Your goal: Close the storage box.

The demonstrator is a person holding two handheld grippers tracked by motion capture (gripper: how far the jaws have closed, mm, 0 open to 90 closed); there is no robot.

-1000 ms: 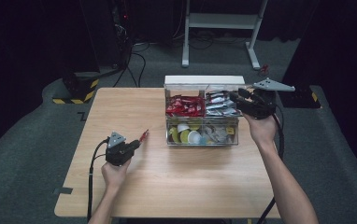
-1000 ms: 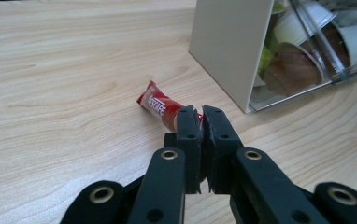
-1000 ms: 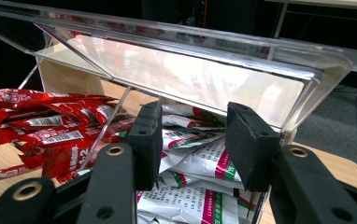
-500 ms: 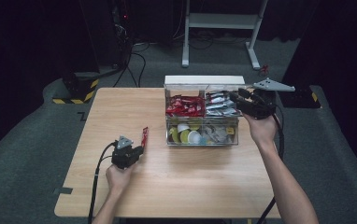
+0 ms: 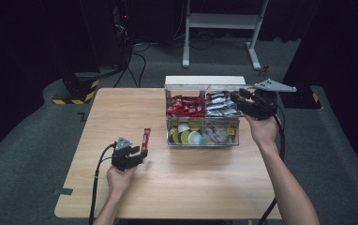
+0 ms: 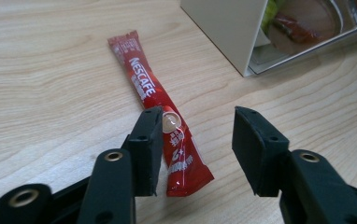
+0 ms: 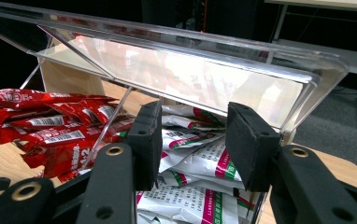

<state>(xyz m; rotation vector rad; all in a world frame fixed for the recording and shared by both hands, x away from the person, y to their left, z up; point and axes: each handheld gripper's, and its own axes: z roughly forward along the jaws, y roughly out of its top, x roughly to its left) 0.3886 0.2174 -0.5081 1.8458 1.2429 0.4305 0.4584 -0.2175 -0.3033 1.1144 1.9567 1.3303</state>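
Observation:
A red Nescafe stick sachet [image 6: 160, 109] lies flat on the wooden table [image 5: 177, 178], left of the clear organiser box [image 5: 203, 140]. My left gripper [image 6: 197, 144] is open just above the sachet's near end, with its left pad over the sachet [image 5: 145, 138]. In the high view this left gripper [image 5: 139, 157] sits at the table's front left. My right gripper [image 7: 193, 140] is open at the box's right top corner, over white-and-green sachets [image 7: 200, 163]. Red sachets [image 7: 50, 130] fill the compartment beside them. The right gripper [image 5: 242, 101] holds nothing.
The box's clear lid [image 7: 176, 60] stands raised behind the right gripper. Its lower front compartments hold round capsules [image 5: 189, 136]. A white metal stand [image 5: 224, 28] and cables [image 5: 135, 51] lie on the floor beyond the table.
My left gripper has moved right and toward the red sachet on the table. The right gripper has stayed at the box.

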